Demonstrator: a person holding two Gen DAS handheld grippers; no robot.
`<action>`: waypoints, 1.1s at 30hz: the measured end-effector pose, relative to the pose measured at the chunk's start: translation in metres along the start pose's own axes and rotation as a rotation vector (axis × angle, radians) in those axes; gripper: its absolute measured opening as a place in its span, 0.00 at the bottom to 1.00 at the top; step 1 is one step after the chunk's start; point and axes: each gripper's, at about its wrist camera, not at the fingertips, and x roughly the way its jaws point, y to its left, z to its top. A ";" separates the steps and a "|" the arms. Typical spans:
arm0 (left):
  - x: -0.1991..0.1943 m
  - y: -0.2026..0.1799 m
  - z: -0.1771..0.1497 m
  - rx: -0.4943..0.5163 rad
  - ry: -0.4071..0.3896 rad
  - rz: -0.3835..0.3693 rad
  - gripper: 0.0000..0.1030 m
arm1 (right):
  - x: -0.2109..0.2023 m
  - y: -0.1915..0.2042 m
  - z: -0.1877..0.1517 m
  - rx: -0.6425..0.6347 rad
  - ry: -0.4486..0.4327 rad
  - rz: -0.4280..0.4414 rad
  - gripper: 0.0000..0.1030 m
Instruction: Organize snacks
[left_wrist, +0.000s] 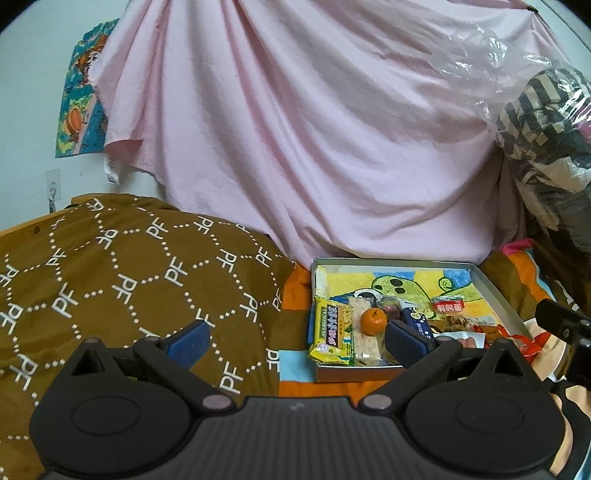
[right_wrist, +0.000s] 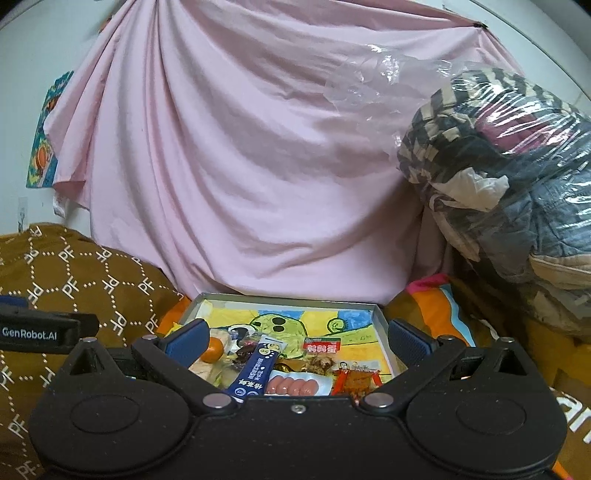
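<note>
Left gripper (left_wrist: 297, 341) fingers spread, empty, over brown patterned blanket (left_wrist: 110, 280). Right gripper (right_wrist: 297, 341) fingers spread, empty, above shallow grey cardboard snack tray (right_wrist: 384, 332); small orange tangerine (left_wrist: 373, 321) inside.

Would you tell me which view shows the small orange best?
The left wrist view: the orange sits whole and unobstructed in the box. In the right wrist view, a claw finger hides half.

Each hand-held gripper (left_wrist: 297, 338) (right_wrist: 297, 338) has a matte black body with two round housings, grey pivot rivets and blue ribbed fingers (right_wrist: 186, 336). A small screw sits at the right one's top centre. The left one's side, seen from the right wrist camera, reads "GenRobot.AI" in white.
</note>
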 end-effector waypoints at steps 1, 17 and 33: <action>-0.003 0.001 -0.001 -0.003 -0.002 0.002 1.00 | -0.003 0.000 0.000 0.002 0.000 0.000 0.99; -0.053 0.013 -0.011 0.001 -0.021 -0.014 1.00 | -0.060 0.004 -0.005 0.043 0.012 0.020 0.99; -0.092 0.027 -0.034 0.038 -0.002 -0.036 1.00 | -0.108 0.009 -0.027 0.079 0.064 0.024 0.99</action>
